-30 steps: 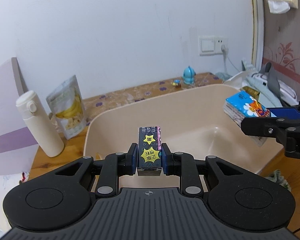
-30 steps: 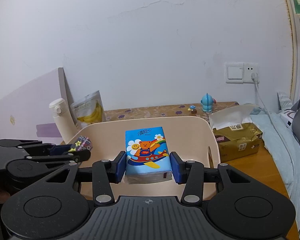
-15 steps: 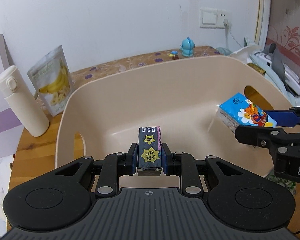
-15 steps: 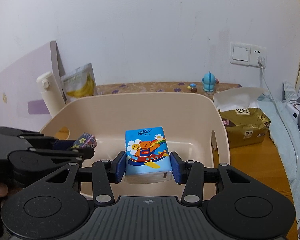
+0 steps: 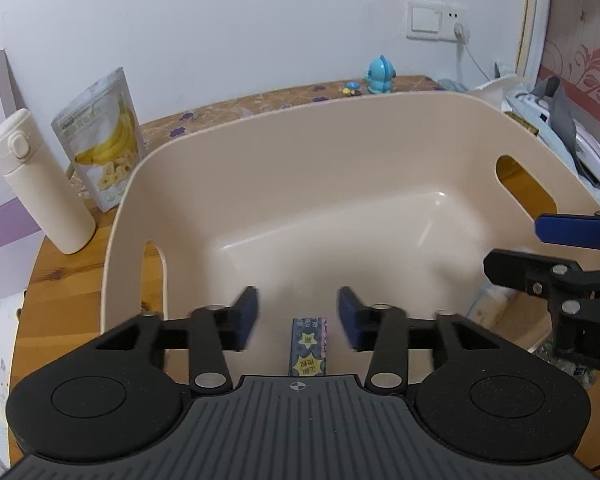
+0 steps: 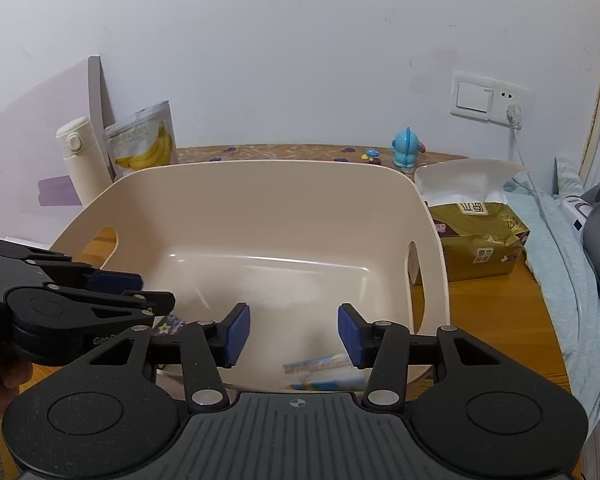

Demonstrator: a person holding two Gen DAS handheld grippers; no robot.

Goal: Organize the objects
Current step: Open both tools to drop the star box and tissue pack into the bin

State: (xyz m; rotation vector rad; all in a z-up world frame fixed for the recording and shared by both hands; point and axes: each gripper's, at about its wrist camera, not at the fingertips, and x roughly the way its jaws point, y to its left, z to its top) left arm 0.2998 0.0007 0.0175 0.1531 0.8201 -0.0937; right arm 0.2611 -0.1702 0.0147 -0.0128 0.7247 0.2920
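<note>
A beige plastic basket point(image 5: 340, 140) point(image 6: 260, 184) stands on the wooden table. My left gripper point(image 5: 298, 314) is open over its near left part. A small dark box with yellow stars point(image 5: 309, 346) is below and between the jaws, free of them, inside the basket; a corner of it shows in the right wrist view point(image 6: 168, 325). My right gripper point(image 6: 294, 334) is open over the near right part. The blue tissue pack point(image 6: 320, 370) lies blurred below it, free of the pads. The right gripper also shows in the left wrist view point(image 5: 556, 252).
A white thermos point(image 5: 40, 184) and a banana chips bag point(image 5: 104, 140) stand left of the basket. A blue figurine point(image 5: 380, 74) is at the back. A gold tissue package point(image 6: 480, 236) lies right of the basket, with bedding point(image 6: 572, 280) beyond.
Both grippers moved down over the basket and opened. The starred box and the tissue pack left the jaws and dropped into the basket.
</note>
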